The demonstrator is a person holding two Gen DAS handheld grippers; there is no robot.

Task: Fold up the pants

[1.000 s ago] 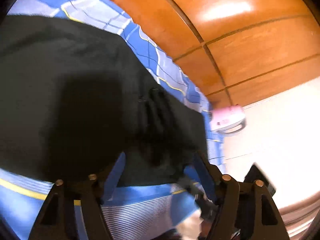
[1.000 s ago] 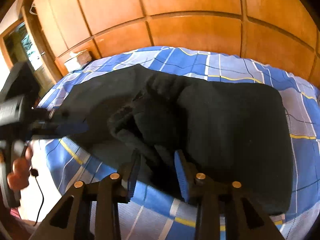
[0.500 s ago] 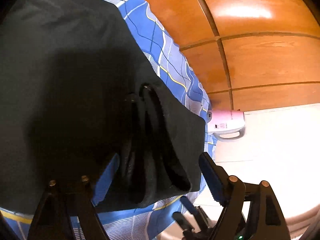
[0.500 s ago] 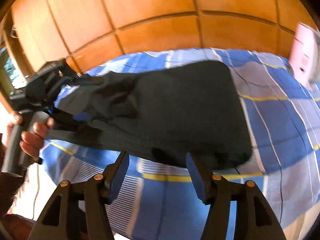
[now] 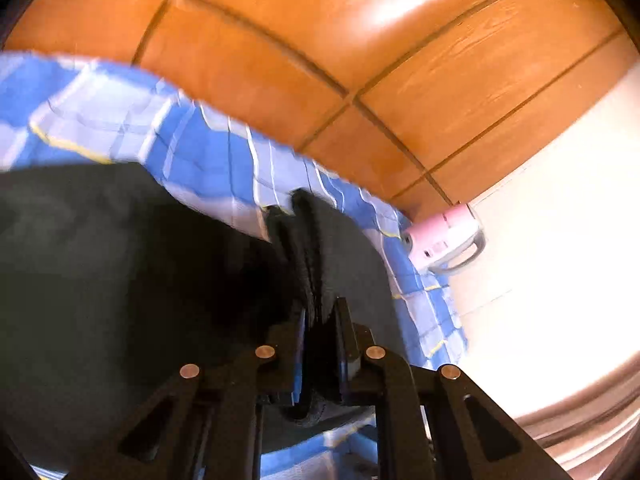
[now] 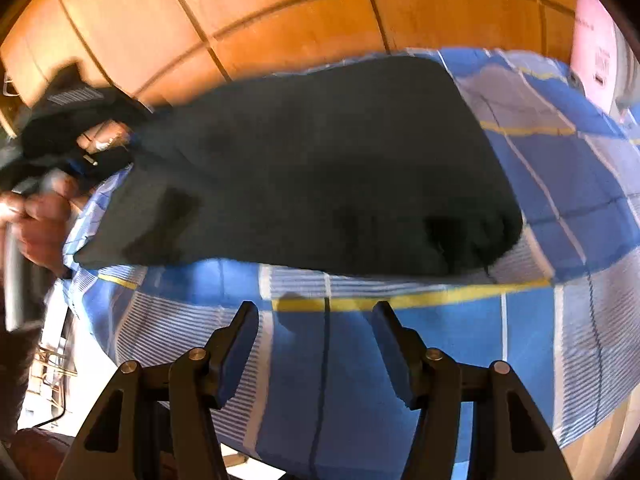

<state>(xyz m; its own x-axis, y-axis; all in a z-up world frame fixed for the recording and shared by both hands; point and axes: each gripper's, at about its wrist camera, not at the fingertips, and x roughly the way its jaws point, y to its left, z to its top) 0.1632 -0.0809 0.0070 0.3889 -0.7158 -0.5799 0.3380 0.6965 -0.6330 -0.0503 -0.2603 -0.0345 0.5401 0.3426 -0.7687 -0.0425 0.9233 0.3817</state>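
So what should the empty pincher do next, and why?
Probably slide the right gripper forward and close it on the near edge of the black pants. Its jaws are open over the blue checked bedsheet, holding nothing, while the left gripper is closing on bunched cloth at the other end. A fold likely needs both ends held.

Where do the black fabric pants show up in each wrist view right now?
Left wrist: black fabric pants fill the lower left, bunched edge between the closing left gripper.
Right wrist: pants span the centre, beyond the right gripper.
Shared landmark: blue checked bedsheet.
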